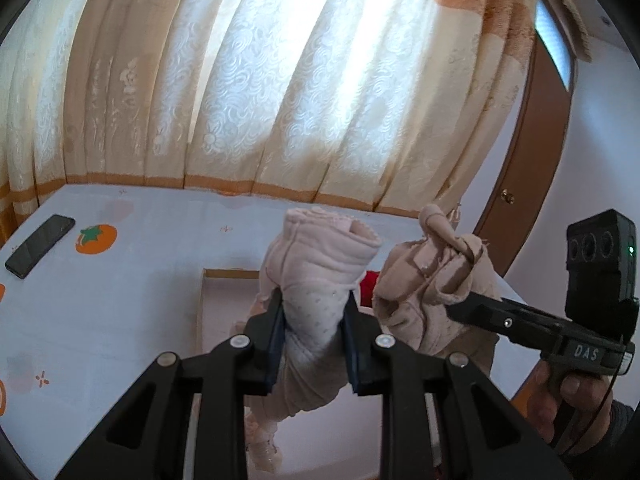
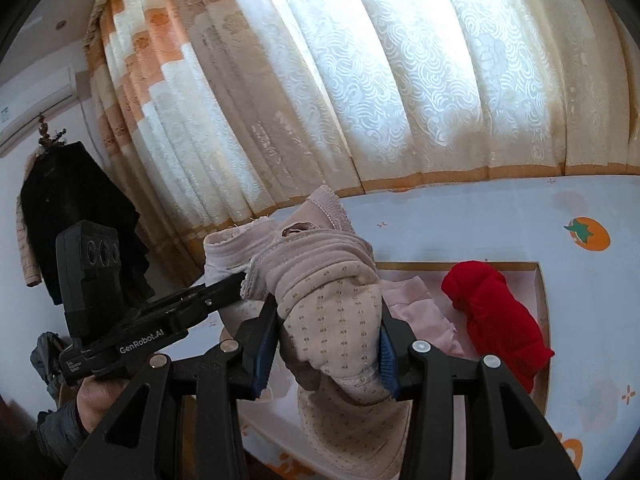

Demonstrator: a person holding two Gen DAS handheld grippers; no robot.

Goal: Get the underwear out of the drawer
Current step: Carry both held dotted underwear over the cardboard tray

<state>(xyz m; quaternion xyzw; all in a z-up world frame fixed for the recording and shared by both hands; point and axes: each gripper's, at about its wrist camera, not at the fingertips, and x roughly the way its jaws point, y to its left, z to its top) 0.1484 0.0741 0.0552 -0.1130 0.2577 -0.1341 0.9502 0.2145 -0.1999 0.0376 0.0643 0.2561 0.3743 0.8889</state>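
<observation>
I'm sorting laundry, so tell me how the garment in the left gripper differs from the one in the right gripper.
The pale pink garment in the left gripper has fine dots; the beige garment in the right gripper has rows of small brown marks. The pink one looks paler, the beige one tanner. Both are bunched, clamped and held above the drawer.

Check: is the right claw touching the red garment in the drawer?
Apart. The right wrist view shows the right claw shut on a beige dotted garment, while the red garment lies in the drawer, off to the side.
</observation>
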